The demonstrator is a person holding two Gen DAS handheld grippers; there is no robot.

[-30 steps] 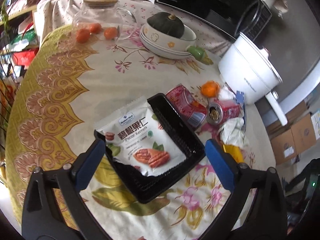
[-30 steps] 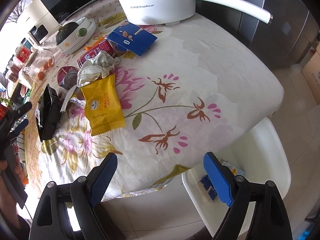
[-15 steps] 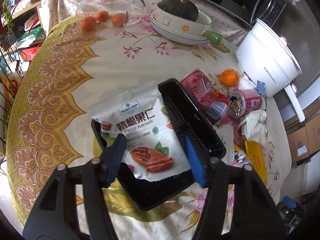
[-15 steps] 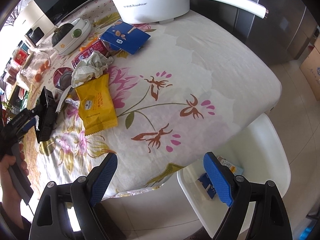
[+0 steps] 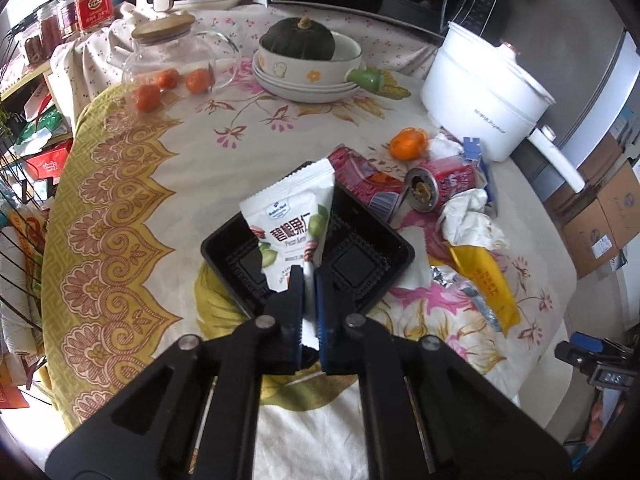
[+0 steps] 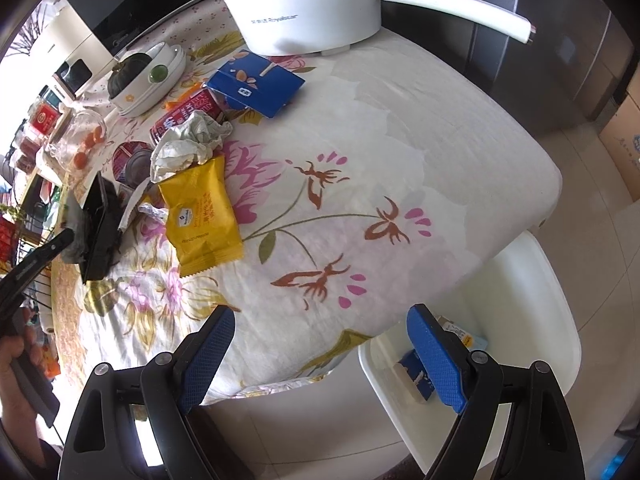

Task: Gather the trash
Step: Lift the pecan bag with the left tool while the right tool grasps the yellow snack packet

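The left tongs are pressed together on the lower edge of a white snack bag, pinching it so that it stands up, folded along its middle, over a black plastic tray. The tray sits on the flowered table. Just to the right of the tray lie a yellow wrapper and a crumpled white paper. Behind these, two red cans lie on their sides, one with its open top facing the camera. An orange fruit lies just beyond the cans. Farther back stand a white cooking pot, a stack of bowls holding a dark green squash, and a glass jar with small orange fruits in it.

The right tongs are spread wide with nothing between them, hanging off the near edge of the table. A white bin stands below that edge, with a blue carton and another small box in it. On the table beyond, the yellow wrapper lies flat, with the crumpled paper touching its far end and a blue box past that, near the white pot. At the far left, the other tongs and the tray show side on.
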